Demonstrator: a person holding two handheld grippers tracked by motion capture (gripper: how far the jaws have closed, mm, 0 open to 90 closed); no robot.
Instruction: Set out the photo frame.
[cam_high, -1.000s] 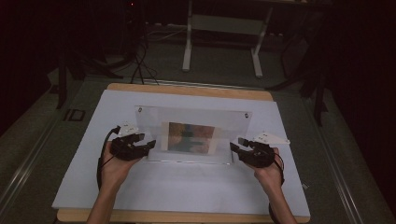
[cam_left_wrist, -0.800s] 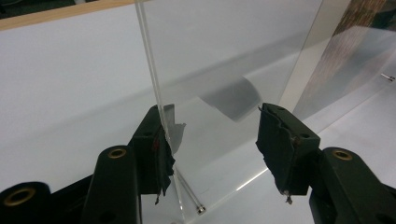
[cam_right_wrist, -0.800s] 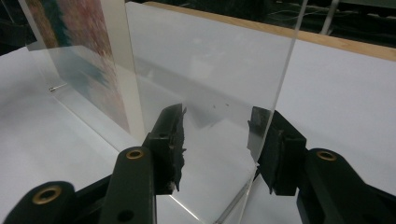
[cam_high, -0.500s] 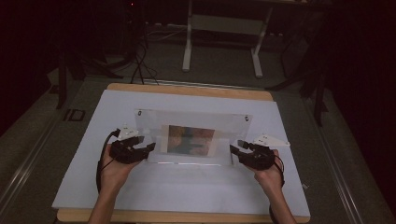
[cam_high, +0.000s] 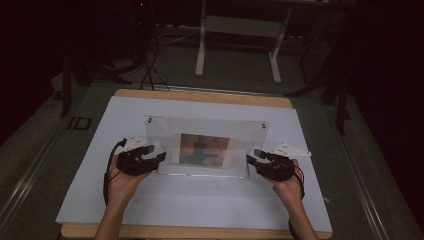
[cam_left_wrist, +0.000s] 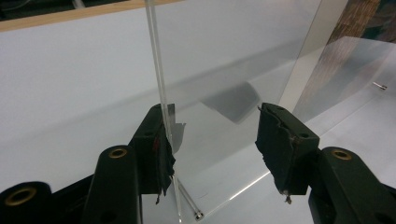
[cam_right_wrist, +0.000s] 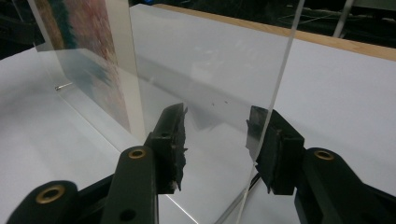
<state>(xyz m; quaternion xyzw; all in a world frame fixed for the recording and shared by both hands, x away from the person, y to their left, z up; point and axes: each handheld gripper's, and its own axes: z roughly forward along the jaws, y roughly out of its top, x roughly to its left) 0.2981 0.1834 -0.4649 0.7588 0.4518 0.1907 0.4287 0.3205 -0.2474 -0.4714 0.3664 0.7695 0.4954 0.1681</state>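
Note:
A clear acrylic photo frame (cam_high: 207, 131) stands upright on the white board (cam_high: 190, 205), with a colourful picture (cam_high: 202, 150) in its middle. My left gripper (cam_high: 157, 153) is at the frame's left edge. In the left gripper view its jaws (cam_left_wrist: 215, 121) are open around the clear panel (cam_left_wrist: 224, 56), whose edge touches the left pad (cam_left_wrist: 159, 140). My right gripper (cam_high: 253, 155) is at the frame's right edge. In the right gripper view it (cam_right_wrist: 217, 119) is open, with the panel (cam_right_wrist: 205, 60) between the jaws and its edge against the right pad (cam_right_wrist: 261, 135).
The white board lies on a wooden table (cam_high: 200, 96). Small metal pins lie on the board near the frame's base (cam_left_wrist: 379, 86) (cam_right_wrist: 63, 86). Dark floor, cables and a stand's legs (cam_high: 237, 45) are beyond the table's far edge.
Both hands have shifted slightly toward the near edge of the table. The frame stands where it was.

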